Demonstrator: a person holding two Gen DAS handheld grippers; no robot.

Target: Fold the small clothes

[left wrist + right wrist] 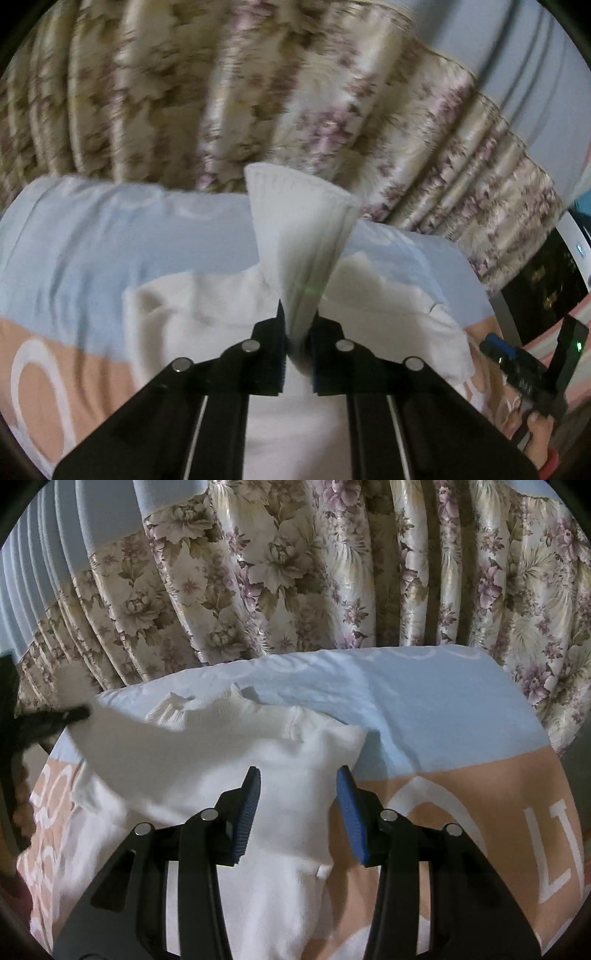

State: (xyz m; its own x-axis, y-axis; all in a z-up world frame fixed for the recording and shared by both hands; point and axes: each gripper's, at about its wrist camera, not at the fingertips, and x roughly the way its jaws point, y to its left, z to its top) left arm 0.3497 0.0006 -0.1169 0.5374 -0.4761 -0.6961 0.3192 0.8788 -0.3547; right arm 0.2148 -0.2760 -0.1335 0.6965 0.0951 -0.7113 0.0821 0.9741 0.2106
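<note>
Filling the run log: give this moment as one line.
left hand-held gripper: shut on white garment, cuff lifted | right hand-held gripper: open over garment | surface: bedsheet

Left gripper (298, 332): black angular arms, four round silver pins, pale rods along the arms, blue ribbed edges on the pads.
Right gripper (298, 812): same black frame, silver pins, blue ribbed pads (246, 814).
Right gripper's body seen from the left camera: black, a small green light.
</note>
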